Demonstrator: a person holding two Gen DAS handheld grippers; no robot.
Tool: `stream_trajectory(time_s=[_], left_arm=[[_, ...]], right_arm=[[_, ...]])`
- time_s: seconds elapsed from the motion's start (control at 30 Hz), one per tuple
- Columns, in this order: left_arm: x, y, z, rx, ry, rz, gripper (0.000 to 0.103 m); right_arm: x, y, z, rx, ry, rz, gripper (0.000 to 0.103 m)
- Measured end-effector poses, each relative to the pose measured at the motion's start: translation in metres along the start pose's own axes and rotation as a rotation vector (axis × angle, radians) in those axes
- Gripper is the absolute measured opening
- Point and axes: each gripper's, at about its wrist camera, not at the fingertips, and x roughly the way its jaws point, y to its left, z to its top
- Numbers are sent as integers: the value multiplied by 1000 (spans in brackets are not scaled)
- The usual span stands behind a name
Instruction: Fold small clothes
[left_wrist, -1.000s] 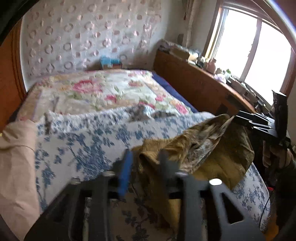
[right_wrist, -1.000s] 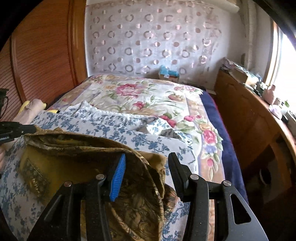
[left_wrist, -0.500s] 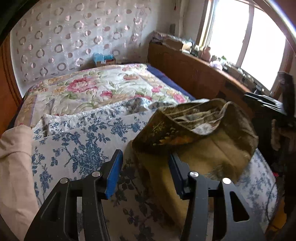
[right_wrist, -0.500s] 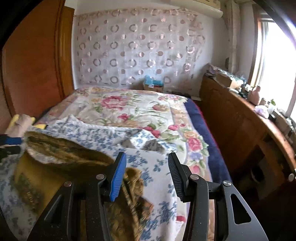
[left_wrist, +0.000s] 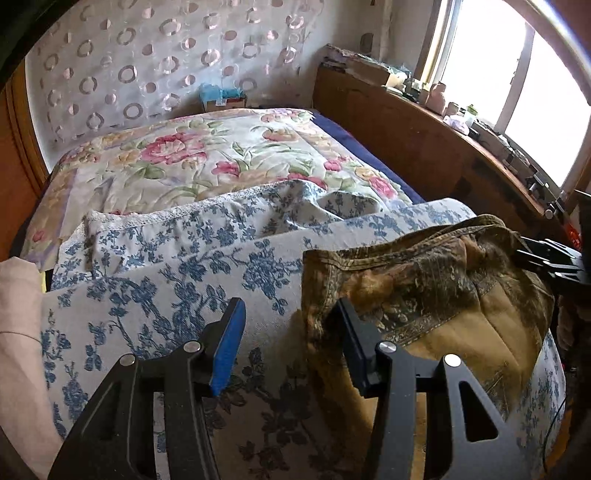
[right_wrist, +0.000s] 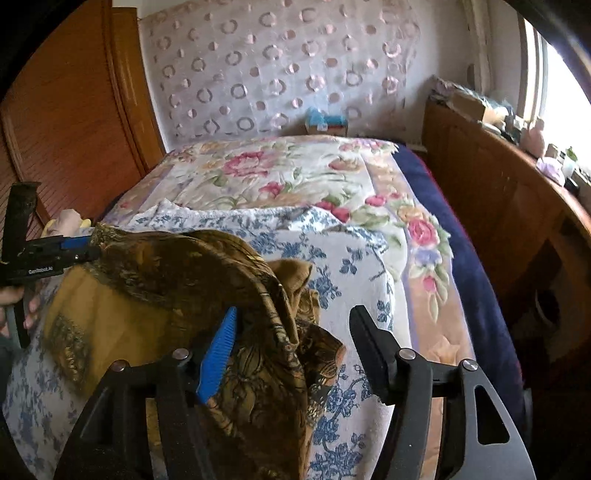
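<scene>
A mustard-brown patterned garment (left_wrist: 424, 295) lies bunched on the blue-flowered white cover (left_wrist: 166, 295) at the near end of the bed. My left gripper (left_wrist: 288, 332) is open, its right finger against the garment's left edge. In the right wrist view the garment (right_wrist: 177, 295) rises in a fold. My right gripper (right_wrist: 291, 332) is open with the fold between its fingers. The left gripper also shows in the right wrist view (right_wrist: 85, 247) at the garment's far left corner, and the right gripper shows in the left wrist view (left_wrist: 546, 258) at its right end.
A rose-patterned quilt (left_wrist: 203, 158) covers the far bed. A wooden ledge (left_wrist: 443, 140) with small items runs along the right under the window. A pink cloth (left_wrist: 18, 332) lies at the left. A wooden wardrobe (right_wrist: 74, 110) stands left.
The garment's raised upper edge has come down and folded over toward the near side. Both grippers have drawn back a little; the left one let go of the cloth it held a second ago.
</scene>
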Motion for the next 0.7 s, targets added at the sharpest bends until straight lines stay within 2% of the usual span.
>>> stream_trajectory(time_s=[0.17,0.33,0.53,0.6,0.7], left_arm=[[5,-1,-4,-6,35,-39,51],[4,-6,-6,10,45,-49,51],[3,-2,-6,-29,52,-98,51],[3,-2,-7,-39,54,-122,51],[4,-5,-7,-22,59,-141,45]], right_arm=[[12,-6,9,35,54,12,65],[32,-7,21,74,72,96,65],[40,-4,19,19,74,142,64],[44,-4,18,10,75,154,59],[45,-5,15,-7,73,172,48]])
